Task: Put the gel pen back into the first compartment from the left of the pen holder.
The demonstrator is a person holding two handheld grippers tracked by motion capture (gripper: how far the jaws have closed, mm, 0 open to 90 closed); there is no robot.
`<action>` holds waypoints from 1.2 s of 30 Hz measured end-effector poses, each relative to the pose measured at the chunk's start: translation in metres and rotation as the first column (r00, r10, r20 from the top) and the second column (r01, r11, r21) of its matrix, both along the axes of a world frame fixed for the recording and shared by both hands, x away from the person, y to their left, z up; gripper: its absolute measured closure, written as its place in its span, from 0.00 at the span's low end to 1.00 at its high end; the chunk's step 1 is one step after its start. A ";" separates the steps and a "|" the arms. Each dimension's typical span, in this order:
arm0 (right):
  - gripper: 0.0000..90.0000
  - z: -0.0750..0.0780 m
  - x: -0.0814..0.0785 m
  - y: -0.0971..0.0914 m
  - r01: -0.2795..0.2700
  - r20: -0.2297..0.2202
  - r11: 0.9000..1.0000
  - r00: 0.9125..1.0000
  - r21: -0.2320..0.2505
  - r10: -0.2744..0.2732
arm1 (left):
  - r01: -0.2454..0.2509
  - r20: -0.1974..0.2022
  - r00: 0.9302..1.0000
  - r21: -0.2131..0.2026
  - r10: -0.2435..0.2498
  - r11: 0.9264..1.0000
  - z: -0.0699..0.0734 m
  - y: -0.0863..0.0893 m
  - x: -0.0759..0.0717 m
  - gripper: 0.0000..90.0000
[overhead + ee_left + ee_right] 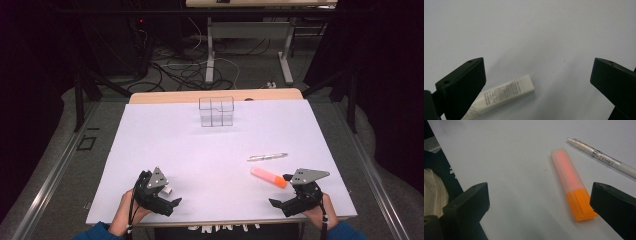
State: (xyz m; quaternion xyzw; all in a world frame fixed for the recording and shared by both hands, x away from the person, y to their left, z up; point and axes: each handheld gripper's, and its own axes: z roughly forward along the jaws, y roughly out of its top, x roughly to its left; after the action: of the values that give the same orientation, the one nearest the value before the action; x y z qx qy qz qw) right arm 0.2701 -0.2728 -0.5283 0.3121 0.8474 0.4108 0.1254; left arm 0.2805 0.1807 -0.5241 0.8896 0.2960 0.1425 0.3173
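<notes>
A small white tube (499, 96) lies flat in the lower left of the left gripper view, its printed side up, one end passing behind the left-hand jaw. The left gripper (537, 82) stands with jaws spread wide, touching nothing; in the high view it sits at lower left (167, 197). An orange highlighter (572, 183) lies at right of centre in the right gripper view, near the spread right gripper (539, 202), its cap just beside the right-hand jaw. A white pen (604, 157) lies beyond it. A clear compartmented box (216, 111) stands at upper centre on the white table (200, 150).
</notes>
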 end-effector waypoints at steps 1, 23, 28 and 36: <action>0.03 0.000 0.000 0.000 0.000 0.000 1.000 1.000 0.000 0.000 | 0.000 0.008 1.000 -0.005 0.000 1.000 -0.001 0.000 -0.001 0.00; 0.03 0.003 0.000 0.001 -0.011 0.005 1.000 1.000 0.001 0.011 | 0.000 0.013 1.000 -0.005 0.000 1.000 0.000 0.006 -0.006 0.00; 0.03 0.003 0.001 0.001 -0.011 0.013 1.000 1.000 0.008 0.011 | 0.004 0.010 1.000 -0.010 -0.004 1.000 0.001 0.007 -0.006 0.00; 0.03 0.003 0.001 0.003 -0.025 0.006 1.000 1.000 0.003 0.025 | -0.001 0.020 1.000 -0.012 0.002 1.000 0.002 0.011 -0.004 0.00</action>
State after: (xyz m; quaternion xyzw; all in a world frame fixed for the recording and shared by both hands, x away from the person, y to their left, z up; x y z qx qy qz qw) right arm 0.2713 -0.2699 -0.5250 0.3004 0.8502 0.4147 0.1224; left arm 0.2763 0.1920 -0.5219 0.8860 0.2943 0.1501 0.3254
